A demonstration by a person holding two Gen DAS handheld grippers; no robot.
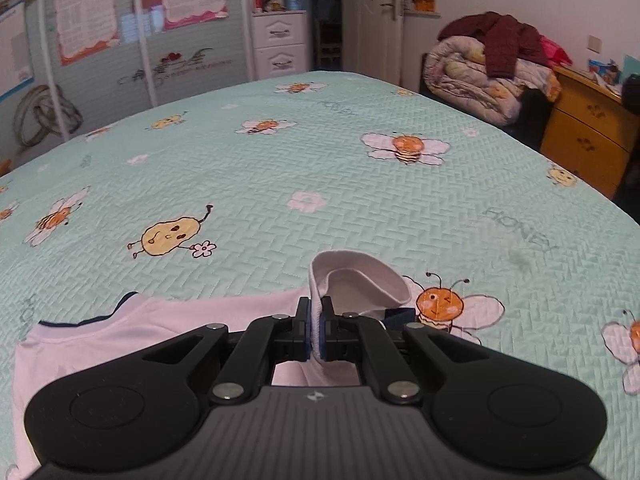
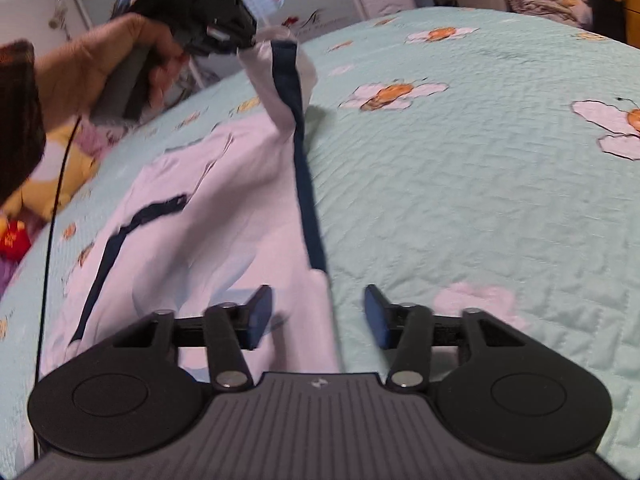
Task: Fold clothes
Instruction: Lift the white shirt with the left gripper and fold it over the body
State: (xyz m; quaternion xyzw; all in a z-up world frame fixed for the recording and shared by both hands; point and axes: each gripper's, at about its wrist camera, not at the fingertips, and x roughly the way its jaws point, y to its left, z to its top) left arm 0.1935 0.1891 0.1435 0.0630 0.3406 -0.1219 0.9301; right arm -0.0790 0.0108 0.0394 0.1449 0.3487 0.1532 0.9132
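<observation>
Mid-fold, by the look of it: pale pink thin-cloth garment with navy trim (image 2: 224, 216) mostly spread on mint quilted bee-print bedspread (image 2: 480, 200), one white-cuffed corner (image 1: 318, 320) lifted and pinched in left black two-finger gripper (image 1: 316, 330), right black two-finger gripper (image 2: 318, 316) parted over near edge, clasping nothing.

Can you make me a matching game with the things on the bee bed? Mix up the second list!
Things:
1. left gripper
2. right gripper
3. white shirt
4. dark red jacket

States or places:
A. lies partly on the green bedspread, one edge lifted
B. open, holding nothing
C. on the bundled quilt beyond the bed
D. shut on white cloth

Pairs: 1-D, 2-B, 3-A, 4-C
</observation>
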